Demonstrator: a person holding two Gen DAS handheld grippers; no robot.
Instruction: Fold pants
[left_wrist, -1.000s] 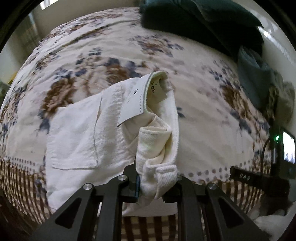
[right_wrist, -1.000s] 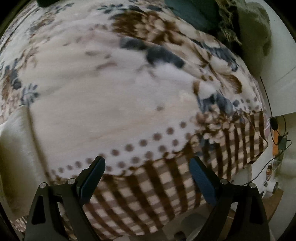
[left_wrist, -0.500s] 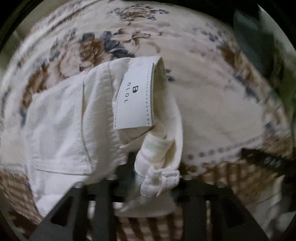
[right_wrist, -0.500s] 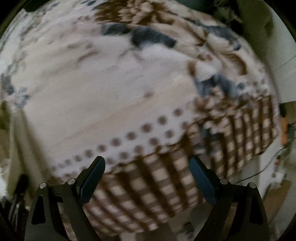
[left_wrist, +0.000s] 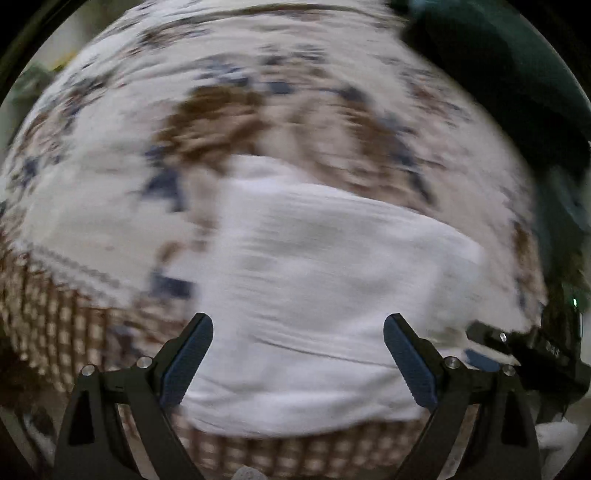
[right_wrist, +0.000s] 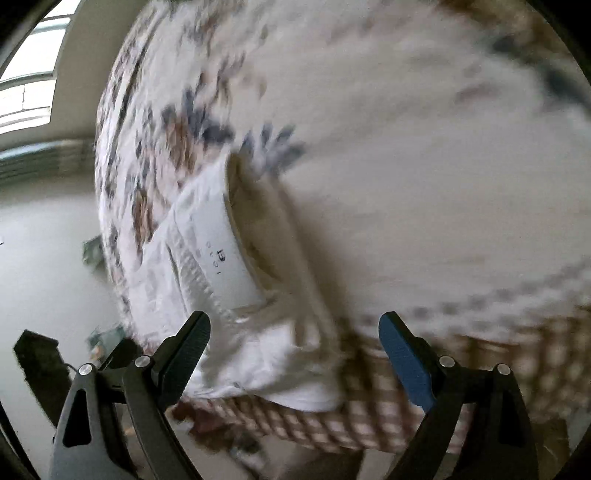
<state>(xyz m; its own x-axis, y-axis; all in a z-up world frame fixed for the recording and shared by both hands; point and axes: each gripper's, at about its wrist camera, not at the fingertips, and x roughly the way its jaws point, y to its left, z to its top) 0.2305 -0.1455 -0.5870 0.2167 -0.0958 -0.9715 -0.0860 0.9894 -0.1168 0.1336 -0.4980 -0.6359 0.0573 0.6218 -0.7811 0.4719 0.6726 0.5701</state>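
A: Motion smears the left wrist view: the white pants (left_wrist: 325, 295) show no seams, and the bedspread (left_wrist: 221, 122) flowers are streaks.

B: In the right wrist view the pants' label (right_wrist: 221, 254) lettering is perhaps a logo; too blurred to read.

The pants (left_wrist: 325, 295) lie folded on the bedspread (left_wrist: 110, 206) near its front edge, with the left gripper (left_wrist: 297, 354) spread wide just before them and the right gripper (right_wrist: 293, 354) spread wide at their end.
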